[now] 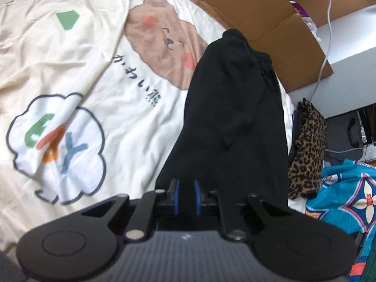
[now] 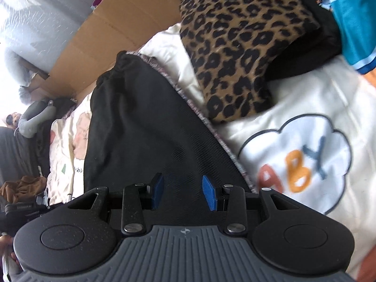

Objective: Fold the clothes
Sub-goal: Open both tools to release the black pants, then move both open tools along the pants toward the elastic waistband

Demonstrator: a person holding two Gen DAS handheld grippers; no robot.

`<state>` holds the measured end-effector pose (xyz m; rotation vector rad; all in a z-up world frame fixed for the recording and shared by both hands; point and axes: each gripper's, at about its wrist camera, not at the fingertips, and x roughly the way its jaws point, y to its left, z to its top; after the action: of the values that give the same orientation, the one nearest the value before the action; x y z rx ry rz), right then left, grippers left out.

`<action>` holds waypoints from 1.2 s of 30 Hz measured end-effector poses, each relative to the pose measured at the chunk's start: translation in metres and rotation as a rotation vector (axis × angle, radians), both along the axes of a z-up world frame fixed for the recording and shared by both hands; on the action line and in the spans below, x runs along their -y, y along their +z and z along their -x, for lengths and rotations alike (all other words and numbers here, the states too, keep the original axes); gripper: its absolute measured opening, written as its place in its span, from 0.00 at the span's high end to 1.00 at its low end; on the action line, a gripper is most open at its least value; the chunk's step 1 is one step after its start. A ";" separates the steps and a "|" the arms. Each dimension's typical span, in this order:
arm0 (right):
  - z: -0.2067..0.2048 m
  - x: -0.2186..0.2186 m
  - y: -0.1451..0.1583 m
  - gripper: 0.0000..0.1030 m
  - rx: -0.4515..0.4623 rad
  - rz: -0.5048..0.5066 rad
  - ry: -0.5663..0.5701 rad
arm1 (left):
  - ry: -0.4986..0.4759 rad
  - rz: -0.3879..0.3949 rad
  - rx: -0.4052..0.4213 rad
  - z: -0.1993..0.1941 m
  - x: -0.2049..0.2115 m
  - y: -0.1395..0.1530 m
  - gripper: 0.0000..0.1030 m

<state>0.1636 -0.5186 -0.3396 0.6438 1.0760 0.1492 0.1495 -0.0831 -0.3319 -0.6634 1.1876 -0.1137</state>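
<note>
Left wrist view: a black, soft, knitted garment (image 1: 232, 108) is being shown lying lengthwise on a cream bed cover printed with a brown bear and coloured letters (image 1: 98, 75). Its near end is being pinched between the blue pads of the left tongs (image 1: 186, 197), which are nearly pressed together. A folded leopard-print cloth (image 1: 305, 148) is lying just beside it, at the bed's edge.

Right wrist view: the same black garment (image 2: 141, 127) is being seen stretching away towards a brown cardboard sheet (image 2: 122, 25). The right tongs (image 2: 183, 192) are being held spread over the near end, pinching nothing. The leopard-print cloth (image 2: 239, 47) is lying close to the right.

Risks are being judged as follows: with one end gripped only, the cloth could be dragged askew or bunched; the thin pinch could be lost; the leopard-print cloth could be knocked.
</note>
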 end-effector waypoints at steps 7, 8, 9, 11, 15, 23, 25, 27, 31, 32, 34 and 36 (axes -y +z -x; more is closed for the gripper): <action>0.003 -0.003 -0.016 0.58 -0.051 0.024 -0.003 | 0.008 0.011 -0.010 -0.001 0.004 -0.030 0.92; 0.004 -0.002 -0.018 0.58 -0.057 0.034 -0.005 | 0.017 0.007 -0.021 -0.001 0.004 -0.036 0.92; 0.004 -0.001 -0.020 0.58 -0.064 0.045 -0.009 | 0.026 0.003 -0.032 -0.001 0.003 -0.042 0.92; 0.006 0.003 -0.024 0.58 -0.081 0.058 -0.023 | 0.045 -0.005 -0.055 0.000 0.003 -0.054 0.92; 0.009 0.009 -0.029 0.58 -0.101 0.066 -0.040 | 0.076 -0.018 -0.082 -0.001 0.000 -0.069 0.98; 0.013 0.018 -0.030 0.58 -0.120 0.092 -0.080 | 0.164 -0.073 0.000 -0.001 -0.019 -0.048 0.86; 0.013 0.018 -0.029 0.58 -0.120 0.098 -0.077 | 0.168 -0.060 0.016 -0.002 -0.021 -0.044 0.86; 0.014 0.018 -0.027 0.58 -0.121 0.104 -0.077 | 0.139 -0.065 0.037 -0.007 -0.017 -0.038 0.85; 0.013 0.018 -0.020 0.58 -0.110 0.118 -0.072 | 0.074 -0.082 0.079 -0.022 -0.005 -0.027 0.76; 0.012 0.018 -0.019 0.58 -0.106 0.120 -0.072 | 0.063 -0.082 0.087 -0.027 -0.003 -0.025 0.74; 0.010 0.017 -0.016 0.58 -0.096 0.118 -0.066 | 0.042 -0.084 0.102 -0.038 0.002 -0.022 0.71; 0.006 0.016 -0.013 0.58 -0.082 0.117 -0.051 | 0.022 -0.101 0.113 -0.047 0.008 -0.021 0.71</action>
<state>0.1581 -0.5343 -0.3529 0.5751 1.1375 0.0148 0.1961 -0.0911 -0.3525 -0.5740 1.0701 -0.0720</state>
